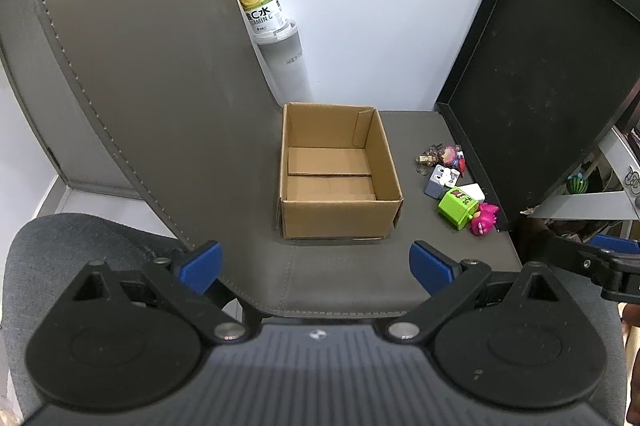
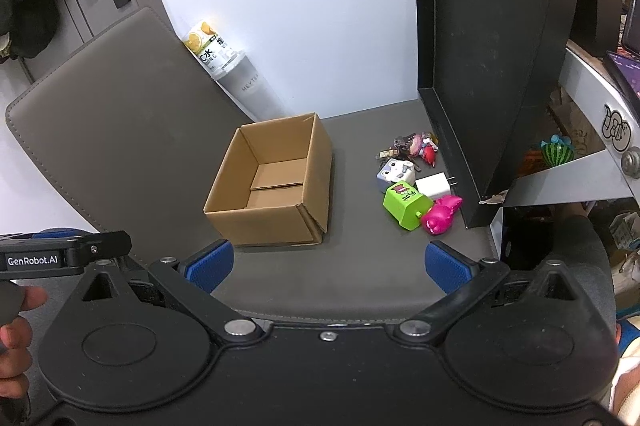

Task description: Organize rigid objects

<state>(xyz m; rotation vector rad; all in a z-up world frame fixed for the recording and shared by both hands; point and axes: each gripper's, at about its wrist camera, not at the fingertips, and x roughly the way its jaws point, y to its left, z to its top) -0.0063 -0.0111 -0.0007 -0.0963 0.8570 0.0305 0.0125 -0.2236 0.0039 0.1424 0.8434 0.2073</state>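
Here, both tongs apart, empty; bottle [image 1: 259,7] reads "VITAMIN C", cup [image 2: 256,89] "HEYTEA".

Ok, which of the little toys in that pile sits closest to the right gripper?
The pink figure, at the near end of the pile beside the green block toy. The white charger, the grey cube figure and the keychain clutter lie farther back.

The right claw [image 2: 329,264] is hovering with its blue fingers [image 2: 210,265] spread wide over the grey surface [image 2: 360,266], where an empty cardboard box [image 2: 272,201] is sitting left of a cluster comprising a green toy [image 2: 406,203], pink figure [image 2: 440,214] and white charger [image 2: 434,185].
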